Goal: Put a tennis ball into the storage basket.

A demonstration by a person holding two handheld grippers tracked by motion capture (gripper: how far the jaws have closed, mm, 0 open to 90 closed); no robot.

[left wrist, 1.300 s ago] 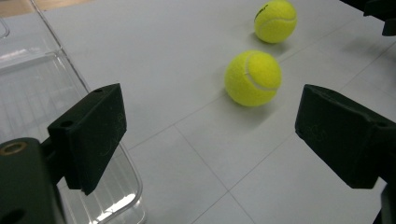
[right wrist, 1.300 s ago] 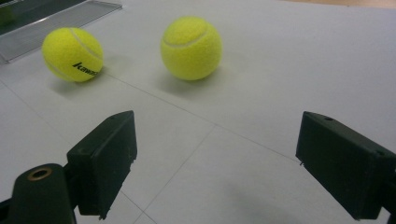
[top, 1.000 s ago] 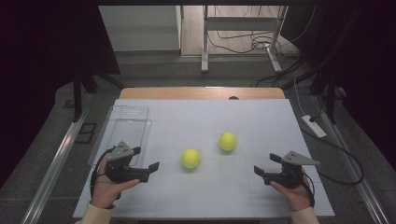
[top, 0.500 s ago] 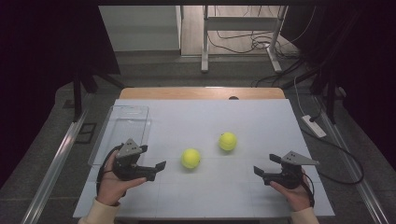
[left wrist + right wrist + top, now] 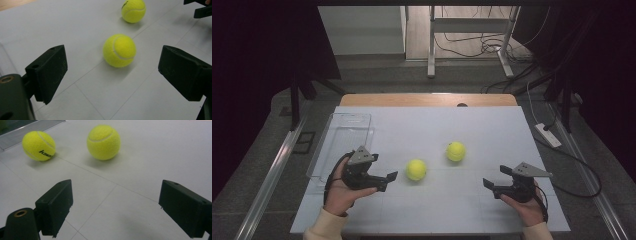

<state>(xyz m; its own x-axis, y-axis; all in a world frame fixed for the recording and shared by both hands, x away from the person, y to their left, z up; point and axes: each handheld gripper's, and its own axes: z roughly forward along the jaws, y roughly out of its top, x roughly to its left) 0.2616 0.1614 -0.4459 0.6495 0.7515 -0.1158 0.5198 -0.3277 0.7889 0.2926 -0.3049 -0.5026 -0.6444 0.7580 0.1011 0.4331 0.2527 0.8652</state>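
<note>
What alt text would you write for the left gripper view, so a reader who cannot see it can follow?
The left gripper has its two black jaws wide open with nothing between them, aimed at the nearer tennis ball on the white table. A second tennis ball lies beyond it, and the right gripper shows at the top right corner.

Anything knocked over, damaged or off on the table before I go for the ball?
Nothing stands out. Both yellow tennis balls rest intact on the white table, apart from each other. The clear plastic tray lies flat at the left edge. Left gripper is open, short of the nearer ball.
</note>
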